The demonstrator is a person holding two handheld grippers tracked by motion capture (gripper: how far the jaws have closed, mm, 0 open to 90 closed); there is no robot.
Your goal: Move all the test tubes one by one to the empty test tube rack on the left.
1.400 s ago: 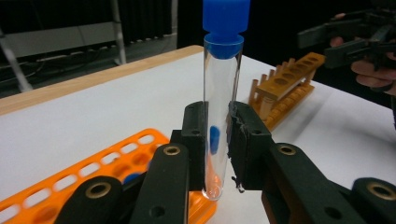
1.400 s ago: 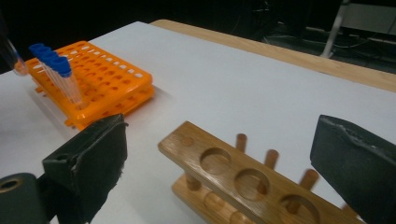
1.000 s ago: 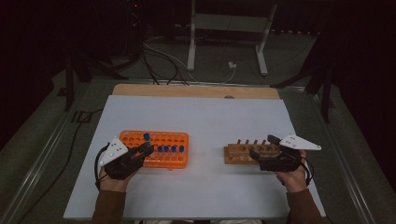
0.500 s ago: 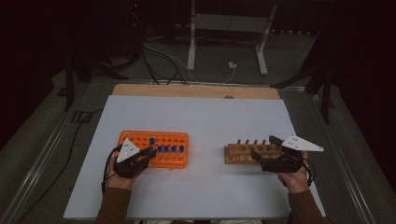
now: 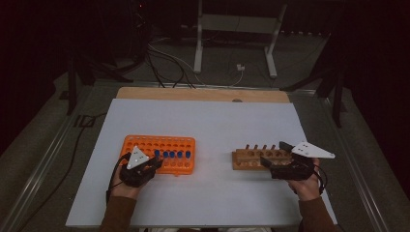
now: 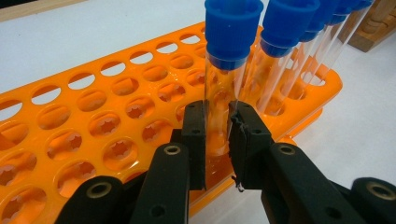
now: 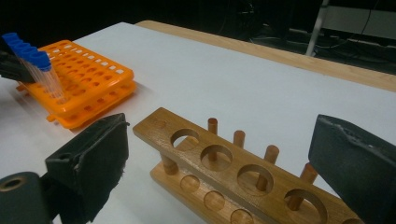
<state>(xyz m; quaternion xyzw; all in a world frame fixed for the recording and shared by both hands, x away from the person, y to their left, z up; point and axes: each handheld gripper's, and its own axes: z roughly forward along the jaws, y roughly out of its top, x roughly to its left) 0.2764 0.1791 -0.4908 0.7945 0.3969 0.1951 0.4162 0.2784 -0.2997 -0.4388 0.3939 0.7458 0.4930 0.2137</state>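
Lab bench; orange tube rack; wooden tube stand; floor cables

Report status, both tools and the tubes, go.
Left tool shut on nearest blue-capped tube, tube seated in orange rack. Right tool open, straddling empty wooden rack. Nothing in the way.

The desk has a white top. A brown wood strip runs along its far edge. On the floor past that edge lie dark cables and a small white plug. A grey metal stand is behind them.
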